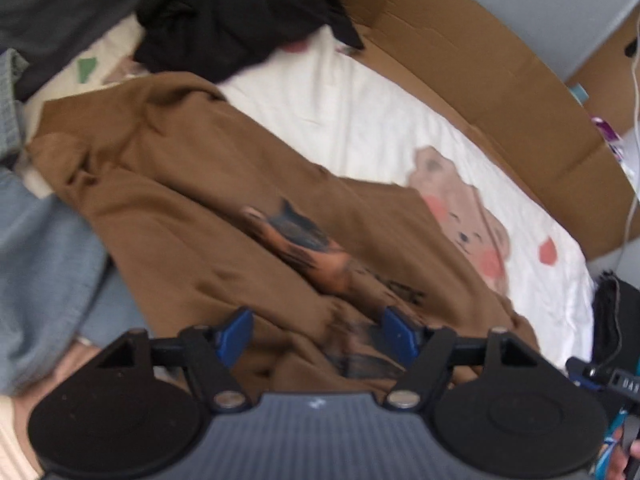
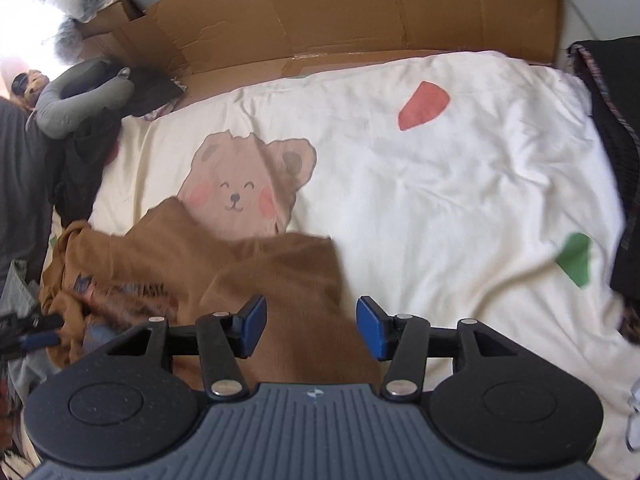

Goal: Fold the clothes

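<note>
The shirt, brown with a dark print, lies rumpled on the sheet, its far edge over the printed bear. No neat fold shows; one flap seems doubled over on the bear's near side, so I judge the folding barely begun. The left gripper hangs over the shirt's print, jaws wide and empty. The right gripper hangs over its edge nearest the bear, jaws apart, gripping nothing. Smoothing and real folds remain.
</note>
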A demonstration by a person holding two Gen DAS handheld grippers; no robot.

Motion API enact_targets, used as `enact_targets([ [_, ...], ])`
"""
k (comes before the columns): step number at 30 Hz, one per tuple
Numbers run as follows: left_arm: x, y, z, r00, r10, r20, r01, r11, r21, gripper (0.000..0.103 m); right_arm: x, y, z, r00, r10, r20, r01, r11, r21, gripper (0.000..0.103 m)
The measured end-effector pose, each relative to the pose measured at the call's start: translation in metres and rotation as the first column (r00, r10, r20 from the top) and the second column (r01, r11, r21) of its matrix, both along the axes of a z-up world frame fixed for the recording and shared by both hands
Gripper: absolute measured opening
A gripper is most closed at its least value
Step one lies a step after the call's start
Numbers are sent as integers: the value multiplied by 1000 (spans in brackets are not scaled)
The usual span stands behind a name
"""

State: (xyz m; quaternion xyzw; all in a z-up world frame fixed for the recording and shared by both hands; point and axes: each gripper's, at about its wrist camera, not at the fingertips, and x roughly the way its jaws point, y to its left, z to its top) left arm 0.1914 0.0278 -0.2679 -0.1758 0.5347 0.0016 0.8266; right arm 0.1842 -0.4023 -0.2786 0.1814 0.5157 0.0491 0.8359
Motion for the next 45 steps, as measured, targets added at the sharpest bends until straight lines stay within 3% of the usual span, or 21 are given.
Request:
enact_targets([
  [6,6,15,-11,999,44,-3,-43,997,66,75,43,5,-23,999,33,-14,-34,999,-24,58],
  [13,8,16,-28,997,74,-33,-70,992,108,75,75,39,-26,978,204,48,-201,978,-52,53],
  [19,9,23,-39,991,124,-53,-115,982,148,75,98,69,-36,942,326,83,-320,944,-79,49],
  [27,0,49,-16,978,207,7,-205,961,187,76,103,89,-61,894,449,17,-440,883,-164,49],
  [34,5,65,-13,974,220,46,-225,960,168,79,96,96,-74,885,466,-1,-458,870,-184,48],
  [38,3,57,-15,981,187,49,-193,969,153,79,89,105,-77,864,504,-1,-489,838,-243,41],
  [41,1,53,-16,983,175,51,-180,972,150,79,87,104,-72,860,510,-6,-490,824,-285,7],
  [45,2,54,-14,983,171,63,-179,971,155,80,76,98,-57,858,513,32,-481,823,-302,5],
])
